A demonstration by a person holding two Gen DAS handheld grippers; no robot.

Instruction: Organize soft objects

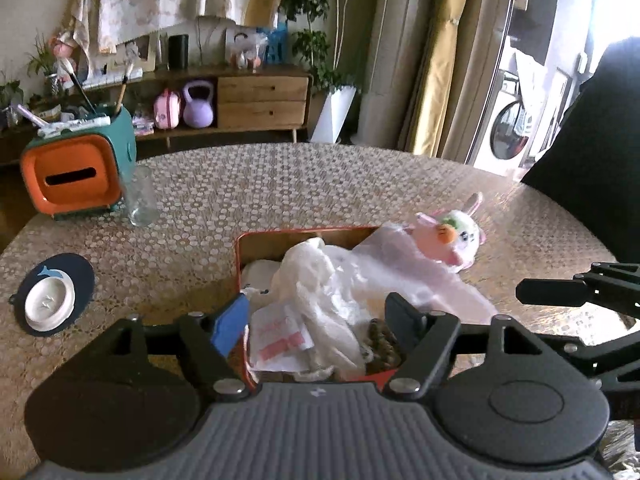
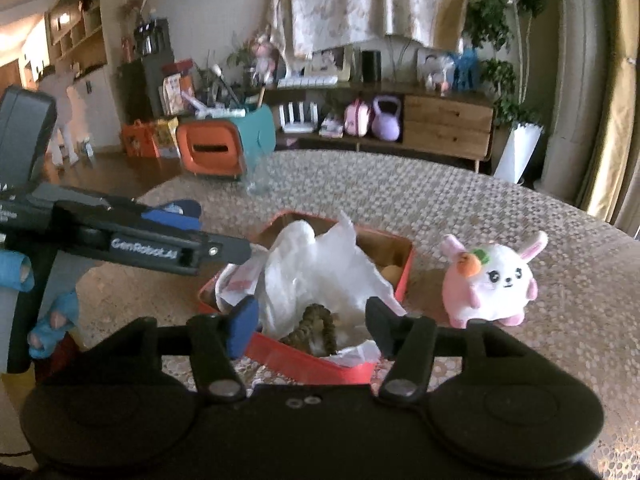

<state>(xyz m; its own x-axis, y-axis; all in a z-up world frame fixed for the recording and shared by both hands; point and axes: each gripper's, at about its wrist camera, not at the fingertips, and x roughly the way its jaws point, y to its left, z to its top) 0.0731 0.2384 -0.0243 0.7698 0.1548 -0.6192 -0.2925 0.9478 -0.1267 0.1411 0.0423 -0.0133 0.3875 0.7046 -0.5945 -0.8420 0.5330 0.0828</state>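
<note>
A red box [image 1: 304, 232] [image 2: 308, 362] lies on the table, stuffed with a crumpled white plastic bag [image 1: 320, 276] [image 2: 316, 272], a white packet with red print [image 1: 280, 340] and a brown braided piece [image 2: 316, 328]. A pink-and-white plush bunny [image 1: 456, 240] [image 2: 492, 284] stands on the table to the right of the box. My left gripper [image 1: 318, 316] [image 2: 212, 232] hovers open over the box's near side, nothing between its fingers. My right gripper [image 2: 312, 316] [image 1: 560, 320] is open too, above the box's near edge, its pads clear of the bag.
On the patterned round table [image 1: 280, 184], an orange-and-teal tissue box [image 1: 76, 172] and a clear glass [image 1: 140, 196] stand at the far left. A dark coaster holding a white dish [image 1: 52, 300] lies near left. A person's dark sleeve [image 1: 592, 160] is at the right.
</note>
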